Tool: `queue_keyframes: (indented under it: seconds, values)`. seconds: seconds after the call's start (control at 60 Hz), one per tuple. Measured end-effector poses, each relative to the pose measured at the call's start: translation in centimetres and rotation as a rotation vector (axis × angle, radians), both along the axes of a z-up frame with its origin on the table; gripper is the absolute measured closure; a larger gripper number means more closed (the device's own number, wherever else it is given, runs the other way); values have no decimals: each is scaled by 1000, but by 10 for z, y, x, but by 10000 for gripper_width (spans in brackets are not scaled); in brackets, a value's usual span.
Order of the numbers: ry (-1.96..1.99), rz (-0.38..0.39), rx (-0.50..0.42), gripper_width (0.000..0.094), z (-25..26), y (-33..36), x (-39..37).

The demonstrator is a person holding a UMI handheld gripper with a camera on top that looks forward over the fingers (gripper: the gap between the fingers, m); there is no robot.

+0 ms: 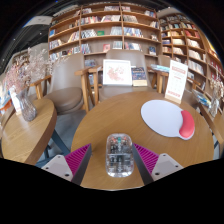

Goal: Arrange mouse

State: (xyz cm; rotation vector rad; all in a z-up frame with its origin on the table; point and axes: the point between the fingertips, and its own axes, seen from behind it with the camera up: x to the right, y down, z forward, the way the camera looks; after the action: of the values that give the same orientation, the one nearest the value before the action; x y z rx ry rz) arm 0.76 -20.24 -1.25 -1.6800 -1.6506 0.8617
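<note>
A clear see-through mouse [119, 155] lies on the round wooden table [100, 120], between my two fingers with a gap at each side. My gripper [112, 160] is open, and its pink pads [78, 157] stand apart from the mouse. A white oval mouse mat [163, 116] with a pink wrist rest [187, 124] lies on the table beyond the fingers, to the right.
A second wooden table [25, 135] with a vase of flowers [24, 100] stands to the left. Wooden chairs [92, 85] and display cards [117, 72] stand at the table's far side. Bookshelves [110, 30] line the back wall.
</note>
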Motion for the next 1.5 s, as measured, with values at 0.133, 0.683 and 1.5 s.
queue_keyframes:
  seconds: [0.133,0.683,1.5]
  values:
    - [4,3,15,114,0,3,-4]
    - [82,1,1,487,98,69,-36]
    - [56,-158,100,102,18,262,-145]
